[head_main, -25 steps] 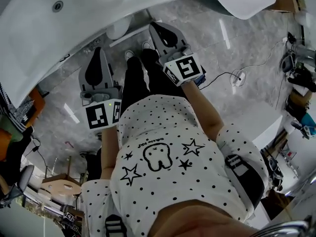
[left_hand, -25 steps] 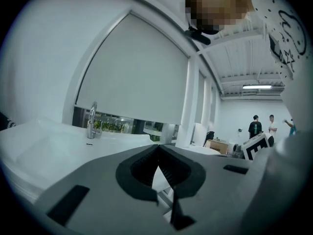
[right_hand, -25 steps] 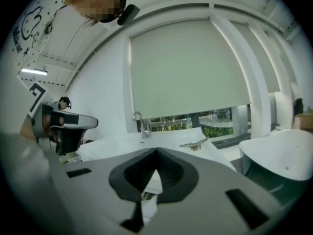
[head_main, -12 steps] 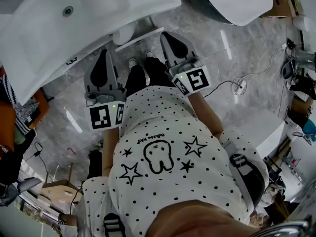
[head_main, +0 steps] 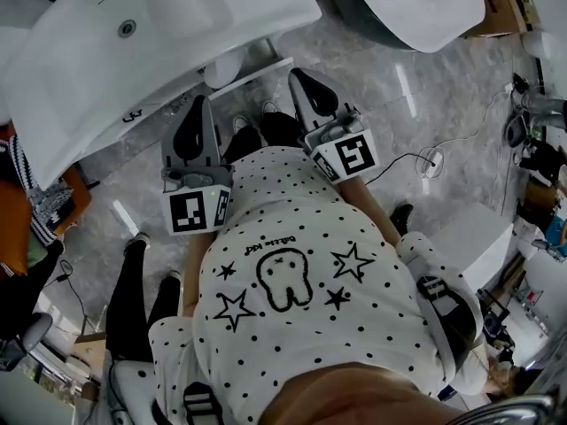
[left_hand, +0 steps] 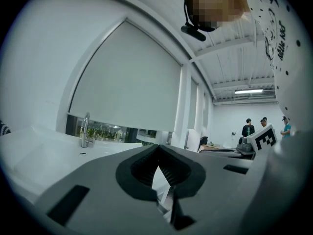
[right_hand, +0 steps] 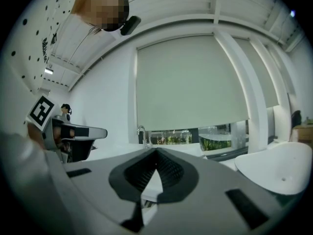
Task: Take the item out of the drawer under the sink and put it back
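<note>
Your left gripper [head_main: 198,104] and right gripper [head_main: 299,75] both have jaws closed and empty. Their tips sit near the sink's [head_main: 204,16] front edge, with open floor [head_main: 425,96] to your right.

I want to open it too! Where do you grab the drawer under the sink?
Probably grab the drawer by its white top edge, the only part showing below the sink. No handle is visible, so come from the person's side, over that thin lip, with the jaws across it.

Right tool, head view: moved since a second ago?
Yes. The right tool has pulled slightly back from the white sink's front edge, down the frame.
</note>
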The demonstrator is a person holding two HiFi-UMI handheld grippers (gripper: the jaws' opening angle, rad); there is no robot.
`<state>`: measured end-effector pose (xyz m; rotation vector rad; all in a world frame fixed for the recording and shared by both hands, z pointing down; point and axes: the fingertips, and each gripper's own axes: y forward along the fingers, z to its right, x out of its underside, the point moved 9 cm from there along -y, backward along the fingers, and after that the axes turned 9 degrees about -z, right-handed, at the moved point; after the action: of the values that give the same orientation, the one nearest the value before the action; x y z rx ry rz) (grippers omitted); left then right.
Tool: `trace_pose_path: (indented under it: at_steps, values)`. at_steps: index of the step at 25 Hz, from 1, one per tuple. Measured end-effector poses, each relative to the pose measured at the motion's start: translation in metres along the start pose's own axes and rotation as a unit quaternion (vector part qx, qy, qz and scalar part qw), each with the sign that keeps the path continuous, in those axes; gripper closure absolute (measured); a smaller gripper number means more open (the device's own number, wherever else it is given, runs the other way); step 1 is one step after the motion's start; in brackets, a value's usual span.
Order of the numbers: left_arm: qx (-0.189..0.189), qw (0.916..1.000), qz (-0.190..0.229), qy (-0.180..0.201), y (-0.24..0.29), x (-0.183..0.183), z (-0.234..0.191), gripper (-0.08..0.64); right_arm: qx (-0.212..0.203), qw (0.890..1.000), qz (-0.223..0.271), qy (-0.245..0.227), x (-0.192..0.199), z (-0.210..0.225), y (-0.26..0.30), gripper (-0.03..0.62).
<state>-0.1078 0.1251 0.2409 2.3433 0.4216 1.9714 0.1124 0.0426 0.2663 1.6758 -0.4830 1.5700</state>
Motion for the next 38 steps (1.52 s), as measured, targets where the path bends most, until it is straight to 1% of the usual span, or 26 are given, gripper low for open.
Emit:
trace_pose_path:
  at_steps: [7, 11, 18, 38]
  values:
    - [0.001, 0.9999, -0.012, -0.003, -0.006, 0.011, -0.002, 0.555, -0.012, 1.000, 0.001, 0.003, 0.008, -0.012, 0.001, 0.580]
    - [-0.004, 0.9999, -0.011, -0.004, -0.009, 0.013, -0.004, 0.555, -0.014, 1.000, 0.005, 0.007, 0.011, -0.013, 0.004, 0.580]
    - [-0.004, 0.9997, -0.022, -0.005, -0.008, 0.015, -0.006, 0.555, -0.019, 1.000, 0.004, 0.014, 0.013, -0.013, 0.007, 0.580]
    - [-0.004, 0.9998, -0.017, -0.012, -0.009, 0.014, -0.007, 0.555, -0.017, 1.000, 0.007, 0.003, 0.010, -0.016, 0.004, 0.580]
